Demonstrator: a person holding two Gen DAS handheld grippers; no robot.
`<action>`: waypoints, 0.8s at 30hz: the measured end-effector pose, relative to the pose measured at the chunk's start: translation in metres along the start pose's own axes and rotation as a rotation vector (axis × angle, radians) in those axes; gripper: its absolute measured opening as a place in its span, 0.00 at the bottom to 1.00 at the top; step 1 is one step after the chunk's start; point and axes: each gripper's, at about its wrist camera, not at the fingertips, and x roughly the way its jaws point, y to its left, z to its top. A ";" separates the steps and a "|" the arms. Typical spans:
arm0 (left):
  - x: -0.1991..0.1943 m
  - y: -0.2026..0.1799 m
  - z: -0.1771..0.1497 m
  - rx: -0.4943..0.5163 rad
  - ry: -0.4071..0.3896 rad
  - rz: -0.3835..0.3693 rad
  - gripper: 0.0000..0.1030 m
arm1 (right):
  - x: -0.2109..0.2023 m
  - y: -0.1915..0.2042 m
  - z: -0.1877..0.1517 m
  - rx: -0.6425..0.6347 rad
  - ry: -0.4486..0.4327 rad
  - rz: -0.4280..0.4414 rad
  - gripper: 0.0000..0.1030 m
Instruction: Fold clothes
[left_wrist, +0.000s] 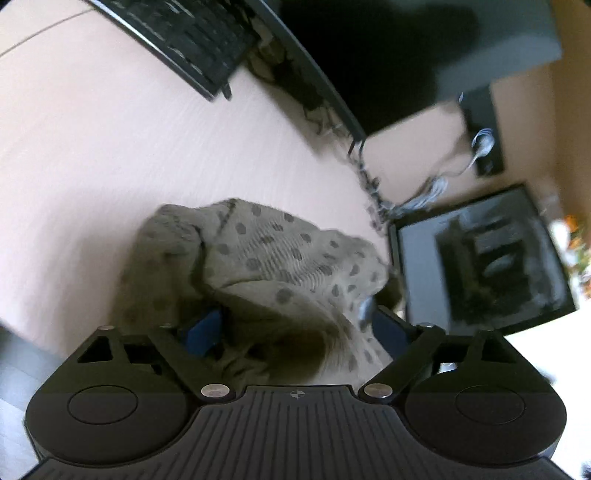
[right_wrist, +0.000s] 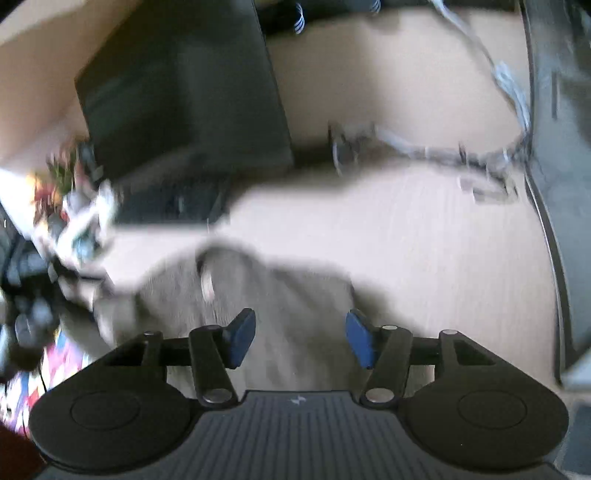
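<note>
Grey dotted garment (left_wrist: 266, 258) lies bunched on the table (left_wrist: 92, 155), near both grippers. Your left gripper (left_wrist: 295, 325) stands wide with cloth between its fingers, unpinched; your right gripper (right_wrist: 301, 338) hovers open above it. Risk: closing now catches several layers and folds a lump. Long axis cannot be read.
</note>
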 end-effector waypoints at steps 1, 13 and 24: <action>0.009 -0.006 -0.002 0.034 0.027 0.022 0.84 | 0.009 0.007 0.005 -0.010 -0.031 0.014 0.50; 0.000 -0.020 -0.054 0.403 0.233 0.115 0.86 | 0.055 0.075 -0.065 -0.459 0.397 0.168 0.51; 0.002 0.001 0.010 0.101 0.000 0.145 0.74 | 0.010 -0.020 -0.029 0.055 0.209 -0.030 0.54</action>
